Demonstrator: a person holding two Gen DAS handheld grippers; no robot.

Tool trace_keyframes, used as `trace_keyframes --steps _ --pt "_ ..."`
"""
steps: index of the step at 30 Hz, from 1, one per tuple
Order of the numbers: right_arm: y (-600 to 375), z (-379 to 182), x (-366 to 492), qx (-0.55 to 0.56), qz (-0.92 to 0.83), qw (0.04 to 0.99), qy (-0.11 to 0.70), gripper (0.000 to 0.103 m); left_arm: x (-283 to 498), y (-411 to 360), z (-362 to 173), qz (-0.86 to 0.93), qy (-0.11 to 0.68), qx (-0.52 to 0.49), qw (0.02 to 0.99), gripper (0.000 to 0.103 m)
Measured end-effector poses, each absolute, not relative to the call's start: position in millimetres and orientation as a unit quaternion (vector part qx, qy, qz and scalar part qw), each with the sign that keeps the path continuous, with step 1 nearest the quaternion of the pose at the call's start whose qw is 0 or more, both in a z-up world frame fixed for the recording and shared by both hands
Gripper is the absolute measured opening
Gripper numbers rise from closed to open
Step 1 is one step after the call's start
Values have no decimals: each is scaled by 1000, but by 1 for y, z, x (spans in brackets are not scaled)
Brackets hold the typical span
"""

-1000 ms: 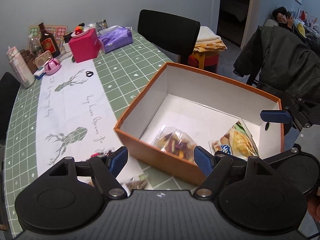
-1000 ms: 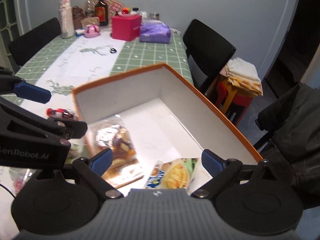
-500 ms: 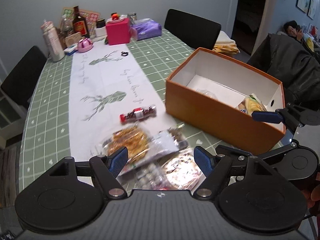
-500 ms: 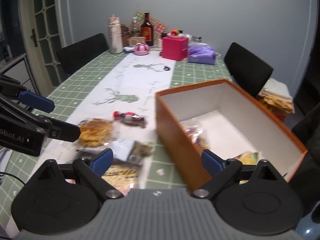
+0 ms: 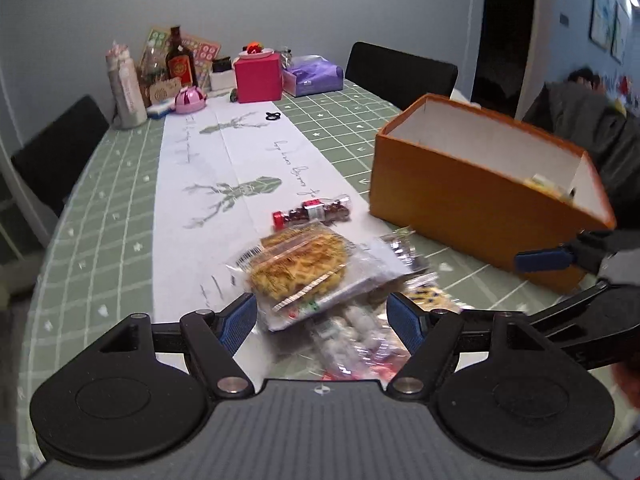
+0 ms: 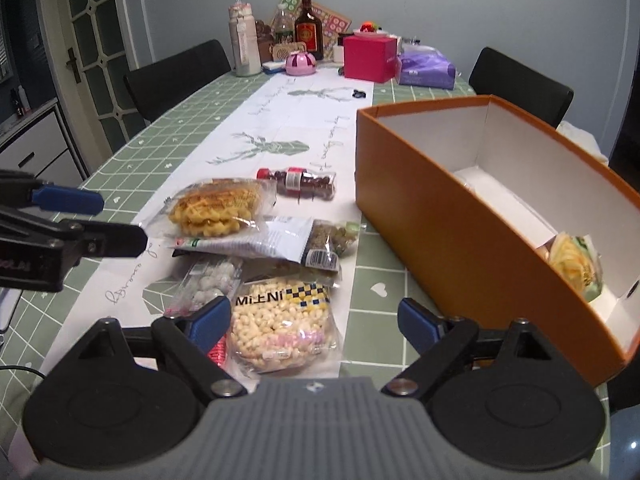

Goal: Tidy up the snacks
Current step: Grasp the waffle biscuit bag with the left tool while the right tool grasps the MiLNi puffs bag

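An open orange box (image 6: 460, 216) stands on the table at the right, with a yellow snack bag (image 6: 574, 264) inside; it also shows in the left wrist view (image 5: 472, 196). Left of it lies a pile of snacks: a waffle pack (image 6: 216, 208) (image 5: 300, 264), a small bottle of dark red snacks (image 6: 298, 180) (image 5: 312, 212), a white pouch (image 6: 264, 240), a puffed rice cake pack (image 6: 280, 320) and a pack of white candies (image 6: 208, 280). My left gripper (image 5: 322, 316) is open above the pile. My right gripper (image 6: 314, 320) is open over the rice cake pack.
The table has a green checked cloth (image 6: 168, 136) with a white runner. At its far end stand a pink box (image 6: 368, 58), a purple tissue pack (image 6: 426, 68), a dark bottle (image 6: 308, 32) and jars. Black chairs (image 6: 176, 76) stand around it.
Both grippers have pulled back from over the box interior to the snack pile left of it. Both stay open and empty.
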State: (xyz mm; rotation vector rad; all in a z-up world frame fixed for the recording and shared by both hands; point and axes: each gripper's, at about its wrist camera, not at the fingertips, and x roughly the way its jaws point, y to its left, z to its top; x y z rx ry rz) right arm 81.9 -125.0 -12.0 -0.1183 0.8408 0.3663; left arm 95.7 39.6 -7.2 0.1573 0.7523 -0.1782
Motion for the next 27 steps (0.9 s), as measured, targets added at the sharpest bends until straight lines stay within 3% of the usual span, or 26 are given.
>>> trace_keyframes --steps 5,8,21,27 --pt "-117 -26 95 -61 171 885 429 88 115 38 -31 -93 375 154 909 81" --pt "-117 -33 103 -57 169 879 442 88 124 40 -41 -90 382 170 904 71" --pt "-111 -59 112 -43 190 861 470 89 126 39 -54 -77 376 166 909 12" --pt "-108 -62 113 -33 202 854 479 93 108 41 -38 -49 377 124 917 5"
